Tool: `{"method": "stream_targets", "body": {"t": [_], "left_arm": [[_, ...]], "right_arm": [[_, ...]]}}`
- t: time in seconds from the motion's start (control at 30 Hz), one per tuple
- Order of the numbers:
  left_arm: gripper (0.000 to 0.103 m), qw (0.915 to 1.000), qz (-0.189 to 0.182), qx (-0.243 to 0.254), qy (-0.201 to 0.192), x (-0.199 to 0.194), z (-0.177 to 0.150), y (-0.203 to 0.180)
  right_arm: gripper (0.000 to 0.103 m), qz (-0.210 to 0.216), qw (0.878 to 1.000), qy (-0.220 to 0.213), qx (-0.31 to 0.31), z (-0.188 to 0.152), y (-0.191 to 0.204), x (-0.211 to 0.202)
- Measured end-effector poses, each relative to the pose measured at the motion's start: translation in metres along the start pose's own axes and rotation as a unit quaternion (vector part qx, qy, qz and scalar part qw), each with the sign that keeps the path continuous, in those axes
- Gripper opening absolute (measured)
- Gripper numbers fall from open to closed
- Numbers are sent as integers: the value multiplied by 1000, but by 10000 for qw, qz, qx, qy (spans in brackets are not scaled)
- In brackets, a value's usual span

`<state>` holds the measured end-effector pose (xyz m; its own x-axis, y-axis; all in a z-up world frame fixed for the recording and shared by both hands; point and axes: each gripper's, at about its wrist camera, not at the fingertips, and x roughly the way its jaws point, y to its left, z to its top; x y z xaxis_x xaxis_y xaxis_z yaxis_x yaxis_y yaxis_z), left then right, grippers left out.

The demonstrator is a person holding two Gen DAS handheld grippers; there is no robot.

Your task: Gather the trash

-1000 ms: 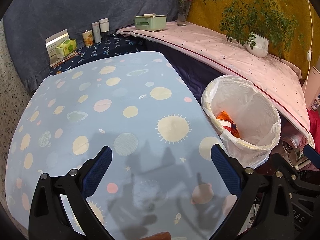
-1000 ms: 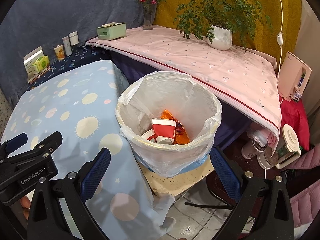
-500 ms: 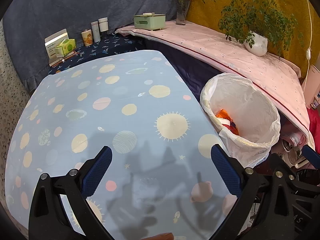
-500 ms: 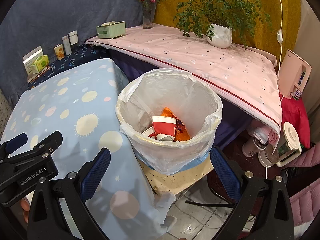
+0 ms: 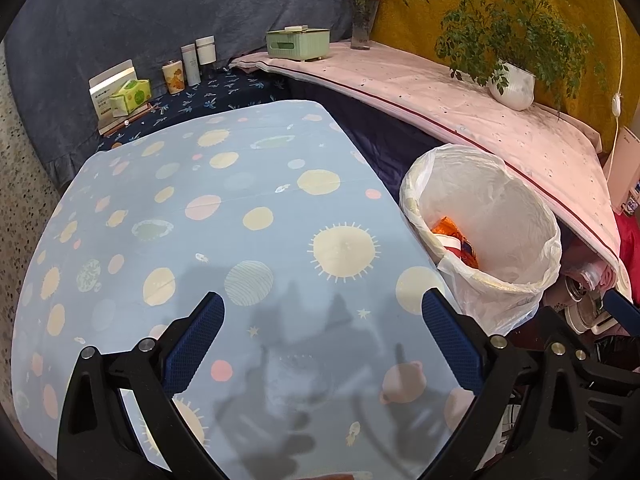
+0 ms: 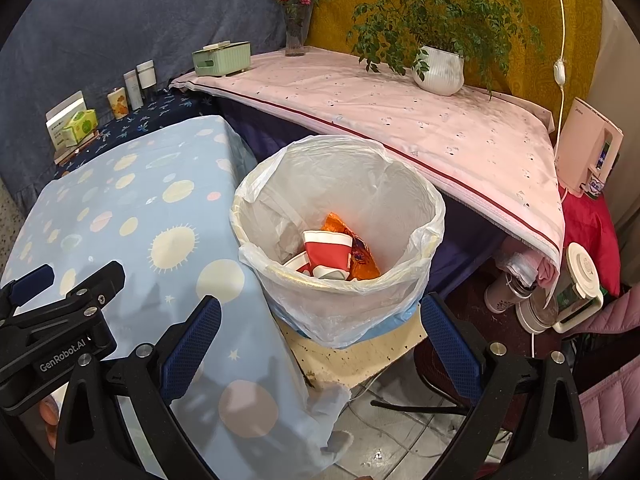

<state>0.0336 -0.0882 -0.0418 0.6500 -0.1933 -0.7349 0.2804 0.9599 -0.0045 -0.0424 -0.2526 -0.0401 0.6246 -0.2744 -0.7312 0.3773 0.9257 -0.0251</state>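
A white bin lined with a plastic bag [image 6: 400, 184] stands on a stool beside the table. Inside lie a red and white paper cup [image 6: 326, 252] and an orange wrapper [image 6: 360, 260]. The bin [image 5: 504, 216] also shows at the right in the left wrist view, with the orange wrapper [image 5: 456, 236] inside. My right gripper [image 6: 320, 332] is open and empty, just in front of the bin. My left gripper [image 5: 322, 332] is open and empty above the table with the blue planet-print cloth [image 5: 224, 216]. The left gripper's body [image 6: 52, 332] shows at the lower left of the right wrist view.
A pink-clothed shelf [image 6: 400, 108] behind the bin holds a potted plant [image 6: 438, 68], a flower vase [image 6: 296, 28] and a green tissue box [image 6: 222, 58]. Small bottles [image 5: 196, 62] and a tissue pack [image 5: 128, 96] stand at the back left. Kettles [image 6: 576, 292] sit on the floor at right.
Both grippers have drawn back and risen slightly; the bin sits a little lower in the right wrist view. Both stay open and empty.
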Motion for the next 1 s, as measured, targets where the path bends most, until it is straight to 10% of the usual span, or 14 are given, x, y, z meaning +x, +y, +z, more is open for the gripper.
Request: {"method": "stream_targets", "body": {"t": [1.0], "left_arm": [[95,9999,-19,127,-39,-1,0,-7]], "right_arm": [[96,-42,10000,-5,69,-6,-6,2]]}}
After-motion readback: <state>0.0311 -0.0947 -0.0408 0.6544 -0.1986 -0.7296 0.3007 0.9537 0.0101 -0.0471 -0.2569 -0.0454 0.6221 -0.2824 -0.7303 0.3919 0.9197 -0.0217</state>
